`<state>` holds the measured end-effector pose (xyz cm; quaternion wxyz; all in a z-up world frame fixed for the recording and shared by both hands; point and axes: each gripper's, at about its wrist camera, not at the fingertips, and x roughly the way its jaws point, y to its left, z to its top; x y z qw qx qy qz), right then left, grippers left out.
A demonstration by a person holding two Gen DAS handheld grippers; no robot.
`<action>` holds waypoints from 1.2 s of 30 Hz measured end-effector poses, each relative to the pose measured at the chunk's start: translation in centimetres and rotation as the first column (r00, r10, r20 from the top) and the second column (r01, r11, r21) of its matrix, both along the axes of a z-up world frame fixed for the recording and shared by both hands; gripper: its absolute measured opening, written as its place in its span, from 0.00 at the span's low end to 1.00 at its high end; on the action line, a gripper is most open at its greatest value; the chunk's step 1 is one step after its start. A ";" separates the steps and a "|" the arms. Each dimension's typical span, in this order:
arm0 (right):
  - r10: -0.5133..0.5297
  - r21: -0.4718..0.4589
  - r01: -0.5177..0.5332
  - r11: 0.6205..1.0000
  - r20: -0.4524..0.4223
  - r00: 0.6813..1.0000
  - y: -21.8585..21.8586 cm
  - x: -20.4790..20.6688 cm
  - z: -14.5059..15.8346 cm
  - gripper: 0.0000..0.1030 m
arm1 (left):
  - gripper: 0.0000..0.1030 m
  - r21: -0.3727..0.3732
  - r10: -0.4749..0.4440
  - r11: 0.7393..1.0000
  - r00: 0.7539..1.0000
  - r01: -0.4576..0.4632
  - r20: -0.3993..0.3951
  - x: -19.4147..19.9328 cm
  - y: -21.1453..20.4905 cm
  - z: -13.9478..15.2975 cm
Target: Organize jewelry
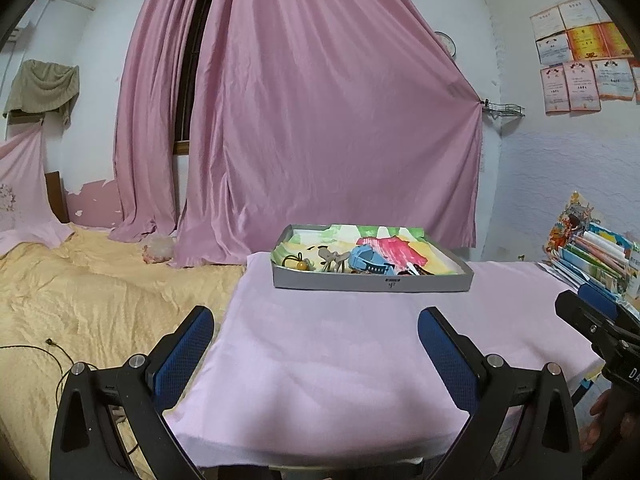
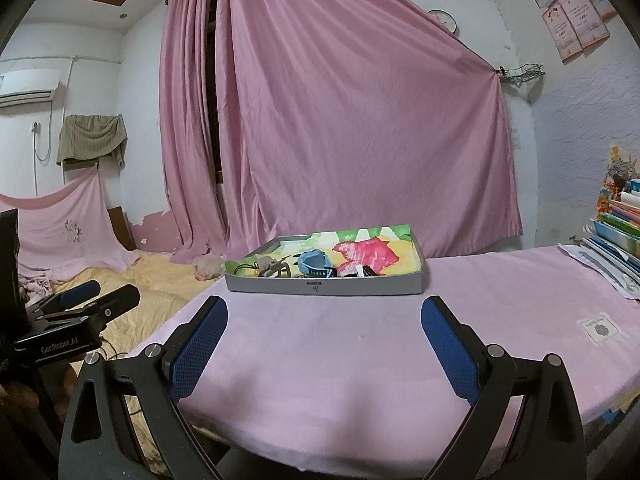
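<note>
A shallow grey box [image 1: 372, 283] [image 2: 324, 287] with a colourful painted lining stands at the far side of the pink-covered table [image 1: 328, 360] [image 2: 360, 360]. Inside lie a blue bracelet [image 1: 366, 261] [image 2: 316, 262], a tan clip [image 1: 334, 260], a dark hair tie with a yellow bead [image 1: 298, 262] and other small pieces. My left gripper [image 1: 316, 316] is open, held above the table's near left corner, well short of the box. My right gripper [image 2: 324, 308] is open too, just before the box front. Neither holds anything.
A bed with a yellow quilt [image 1: 80, 300] lies left of the table. Pink curtains [image 1: 320, 120] hang behind. Stacked books [image 1: 600, 256] [image 2: 620, 236] sit at the table's right edge. The other gripper shows at the frame side in each view [image 1: 600, 320] [image 2: 72, 312].
</note>
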<state>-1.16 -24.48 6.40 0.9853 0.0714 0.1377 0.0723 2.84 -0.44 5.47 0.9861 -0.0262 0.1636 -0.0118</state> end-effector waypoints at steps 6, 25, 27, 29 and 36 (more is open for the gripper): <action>0.006 -0.016 -0.006 1.000 -0.007 1.000 0.3 -1.0 -0.8 0.93 | 1.00 -0.005 0.012 1.000 1.000 -0.012 0.013 -1.0 0.2 -0.9; -0.076 -0.052 0.076 0.996 0.005 0.997 1.3 0.1 -3.5 0.93 | 1.00 -0.044 0.039 0.998 0.999 -0.038 0.008 -0.3 1.1 -4.7; -0.073 -0.055 0.073 0.996 -0.005 0.997 1.4 0.3 -3.6 0.93 | 1.00 -0.041 0.045 0.998 0.999 -0.045 0.005 -0.3 1.2 -4.9; -0.073 -0.060 0.072 0.996 -0.011 0.997 1.6 0.5 -3.7 0.93 | 1.00 -0.041 0.045 0.998 0.999 -0.045 0.002 -0.1 1.3 -4.9; -0.077 -0.061 0.075 0.995 -0.026 0.997 1.8 1.0 -3.8 0.93 | 1.00 -0.033 0.032 0.999 0.999 -0.032 0.003 0.1 1.1 -5.2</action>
